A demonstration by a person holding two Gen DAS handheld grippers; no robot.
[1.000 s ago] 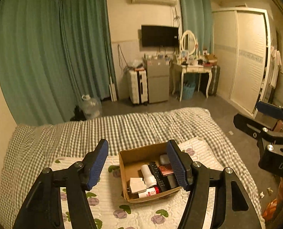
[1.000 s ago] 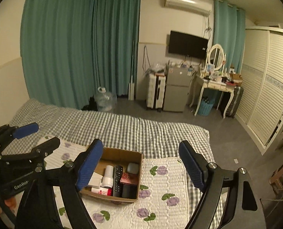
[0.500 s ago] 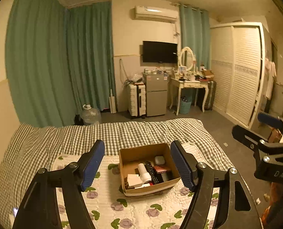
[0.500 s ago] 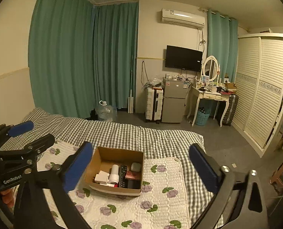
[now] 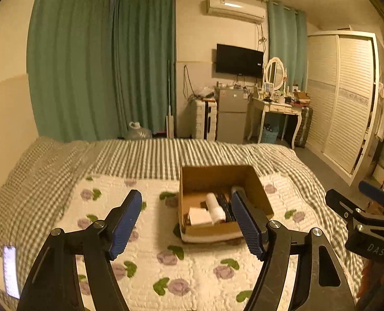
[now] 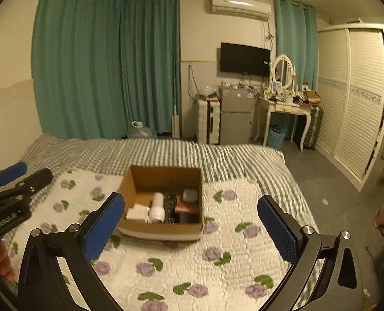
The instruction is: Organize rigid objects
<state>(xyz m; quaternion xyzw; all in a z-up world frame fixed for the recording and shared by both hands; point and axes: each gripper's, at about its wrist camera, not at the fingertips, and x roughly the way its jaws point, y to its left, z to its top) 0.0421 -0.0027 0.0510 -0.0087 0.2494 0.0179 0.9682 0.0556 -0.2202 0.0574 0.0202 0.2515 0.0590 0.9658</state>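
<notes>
While poised above the quilt (image 6: 217,267), left gripper (image 5: 186,223) and right gripper (image 6: 192,223) spread wide, holding nothing — cardboard box (image 6: 163,229) just ahead

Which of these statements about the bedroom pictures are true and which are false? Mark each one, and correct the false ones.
1. The cardboard box sits on the floral quilt. True.
2. The box is empty. False: it holds a white bottle, a black remote and other items.
3. Both the left gripper and the right gripper are open. True.
4. The right gripper holds the white bottle. False: it holds nothing.
5. A lit phone lies on the bed. True.
</notes>
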